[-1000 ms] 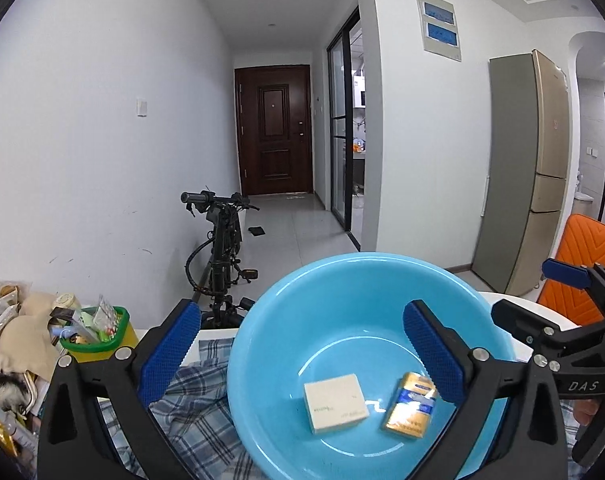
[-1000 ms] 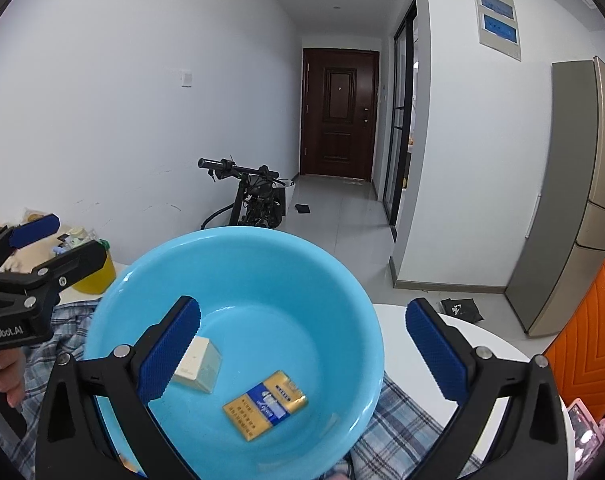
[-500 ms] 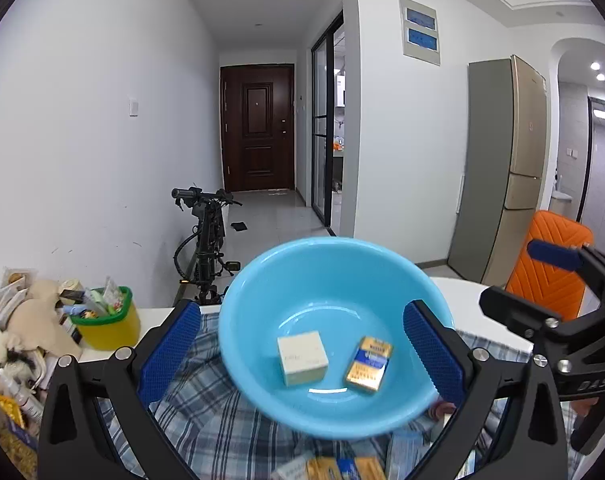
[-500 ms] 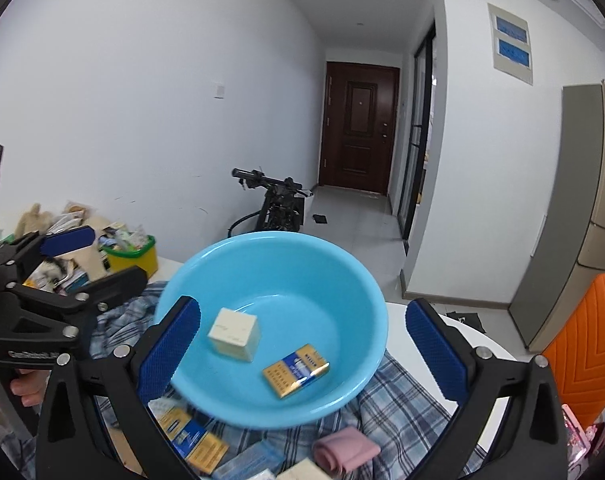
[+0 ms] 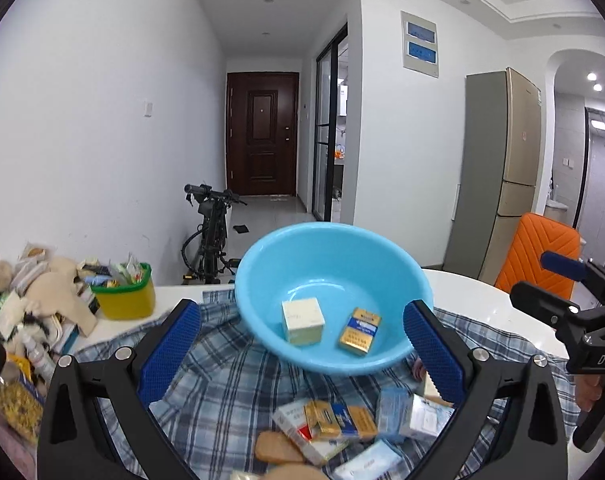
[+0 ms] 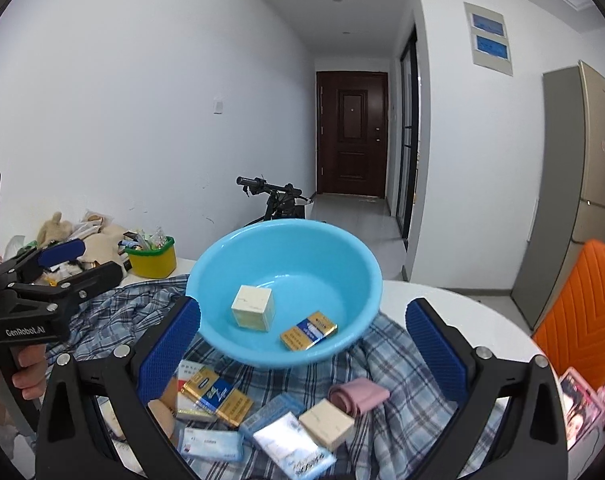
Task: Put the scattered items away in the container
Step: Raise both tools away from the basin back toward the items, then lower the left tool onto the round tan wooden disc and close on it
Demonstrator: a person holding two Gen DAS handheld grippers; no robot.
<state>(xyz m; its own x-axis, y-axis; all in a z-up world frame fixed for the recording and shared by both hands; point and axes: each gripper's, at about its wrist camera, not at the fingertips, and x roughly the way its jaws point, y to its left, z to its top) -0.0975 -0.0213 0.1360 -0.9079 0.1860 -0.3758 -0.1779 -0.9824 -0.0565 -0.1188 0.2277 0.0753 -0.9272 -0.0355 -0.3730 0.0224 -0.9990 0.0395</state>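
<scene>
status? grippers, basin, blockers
Left gripper and right gripper open, empty. Blue basin holds cream box, gold pack. Remaining packs unobstructed.

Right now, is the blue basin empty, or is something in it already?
Not empty. The blue basin holds a cream box and a gold-and-blue pack; more packs lie outside on the plaid cloth.

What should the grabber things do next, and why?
Probably lower the right gripper, which is open and empty, onto the pink roll on the plaid cloth. The blue basin holds only a cream box and a gold pack, while the roll lies loose just in front of it.
</scene>
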